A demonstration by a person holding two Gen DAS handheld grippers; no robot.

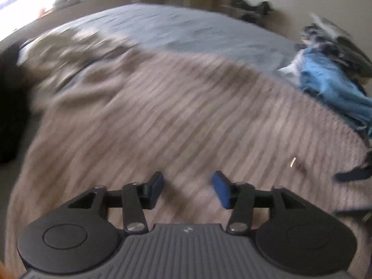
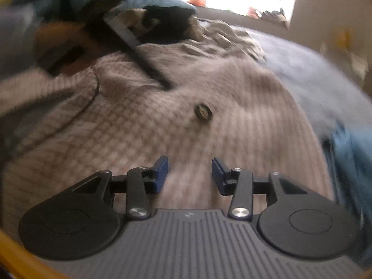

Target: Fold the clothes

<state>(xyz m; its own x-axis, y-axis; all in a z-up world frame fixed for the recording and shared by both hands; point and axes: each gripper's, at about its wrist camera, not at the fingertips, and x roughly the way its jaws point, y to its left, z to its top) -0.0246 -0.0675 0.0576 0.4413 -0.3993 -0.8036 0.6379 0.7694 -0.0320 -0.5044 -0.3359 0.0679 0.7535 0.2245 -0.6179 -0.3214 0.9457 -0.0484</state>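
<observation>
Right now we hold both tongs released and empty: the left gripper point(image 1: 188, 189) has its blue pads point(image 1: 220, 189) spread wide apart with nothing between them, and the right gripper point(image 2: 189, 174) likewise stands parted, its blue fingertips point(image 2: 161, 174) bare. Both hang just above the pale beige waffle-knit cardigan point(image 1: 186, 116), which lies spread over most of the near side of the grey-blue bedsheet point(image 1: 186, 30); whether the pads touch the knit we cannot tell through the motion blur. In the right wrist view we see the round dark metal button point(image 2: 204, 112) on the cardigan's front, a curved dark-trimmed edge point(image 2: 93, 97) to the left that may be the neckline, and a long dark flat strip point(image 2: 139, 53) lying across the upper part, which we cannot identify. Further out, a heap of blue and dark unfolded clothes point(image 1: 332, 74) sits at the right edge of the bed, well apart from our left tongs, and crumpled light fabric point(image 1: 69, 53) lies at the far left. We judge the knit to be soft, thick and fairly heavy for a garment, so it should drape and stretch rather than slip. We would pinch through a doubled edge at the shoulder or hem, away from the button, and lift with both tongs together to keep it from sagging
</observation>
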